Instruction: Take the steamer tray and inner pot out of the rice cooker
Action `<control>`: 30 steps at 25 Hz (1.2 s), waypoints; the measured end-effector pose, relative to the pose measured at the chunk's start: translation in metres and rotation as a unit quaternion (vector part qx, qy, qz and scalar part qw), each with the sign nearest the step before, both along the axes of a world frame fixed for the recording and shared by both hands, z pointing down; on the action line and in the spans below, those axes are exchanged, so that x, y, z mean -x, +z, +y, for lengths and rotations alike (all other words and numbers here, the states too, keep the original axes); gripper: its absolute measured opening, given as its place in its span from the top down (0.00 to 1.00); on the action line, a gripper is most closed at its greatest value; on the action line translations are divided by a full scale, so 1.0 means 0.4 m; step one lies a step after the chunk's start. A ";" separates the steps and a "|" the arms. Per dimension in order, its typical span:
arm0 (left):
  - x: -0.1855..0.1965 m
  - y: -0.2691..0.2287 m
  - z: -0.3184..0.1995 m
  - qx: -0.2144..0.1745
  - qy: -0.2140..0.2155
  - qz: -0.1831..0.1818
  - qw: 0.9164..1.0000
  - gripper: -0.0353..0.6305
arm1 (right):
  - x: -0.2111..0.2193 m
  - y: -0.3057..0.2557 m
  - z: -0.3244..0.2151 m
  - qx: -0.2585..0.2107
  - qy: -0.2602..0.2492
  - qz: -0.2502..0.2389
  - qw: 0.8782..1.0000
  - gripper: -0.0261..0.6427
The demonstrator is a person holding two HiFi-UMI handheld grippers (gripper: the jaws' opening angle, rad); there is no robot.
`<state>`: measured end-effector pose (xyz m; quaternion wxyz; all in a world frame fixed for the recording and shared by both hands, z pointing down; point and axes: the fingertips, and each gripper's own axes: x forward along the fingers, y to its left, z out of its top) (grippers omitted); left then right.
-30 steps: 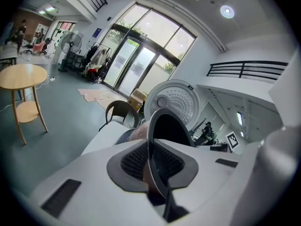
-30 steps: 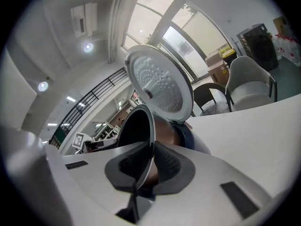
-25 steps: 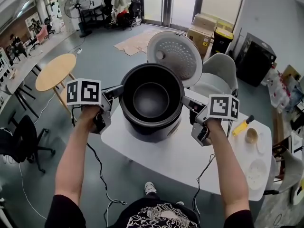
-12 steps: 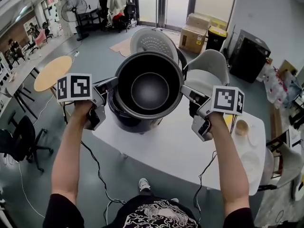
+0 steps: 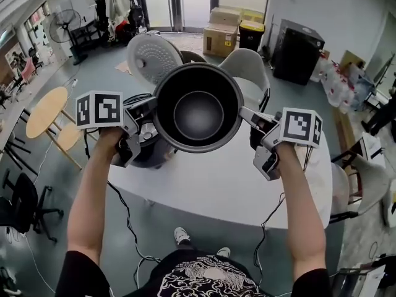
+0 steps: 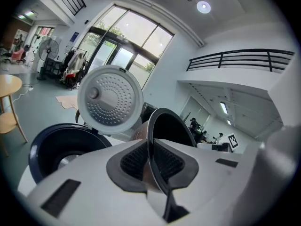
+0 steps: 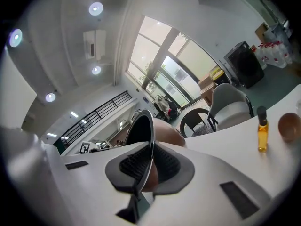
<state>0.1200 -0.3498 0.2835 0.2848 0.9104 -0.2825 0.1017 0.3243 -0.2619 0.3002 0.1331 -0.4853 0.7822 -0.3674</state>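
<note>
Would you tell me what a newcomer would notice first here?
The dark inner pot hangs in mid-air, its rim pinched by the left gripper and the right gripper on opposite sides. Just left of it, the rice cooker stands on the white table, lid up.

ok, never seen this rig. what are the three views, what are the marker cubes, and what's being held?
There is no robot here. A person holds a two-jaw gripper in each hand, and the cubes with square markers are part of those grippers. The head view comes from a camera on the person's head, looking steeply down. The two gripper views come from cameras riding on each gripper, looking along its jaws.

The left gripper and right gripper are each shut on the rim of a dark round metal inner pot, on opposite sides. They hold it in the air over the white table. Beside it is the dark blue rice cooker, with its perforated lid open. The table also holds a yellow bottle and a small brown bowl.
</note>
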 end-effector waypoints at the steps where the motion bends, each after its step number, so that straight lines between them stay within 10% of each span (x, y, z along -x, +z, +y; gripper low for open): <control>1: -0.046 0.009 0.016 0.003 0.010 -0.002 1.000 0.87 | -0.042 0.008 0.024 0.003 0.010 -0.001 1.000 0.90; 16: -0.302 0.209 0.039 0.089 0.121 -0.031 0.988 0.87 | -0.249 0.169 0.143 0.086 0.147 -0.032 0.985 0.91; 30: -0.377 0.522 0.166 0.171 0.122 -0.107 0.972 0.86 | -0.327 0.476 0.270 0.193 0.170 -0.066 0.964 0.90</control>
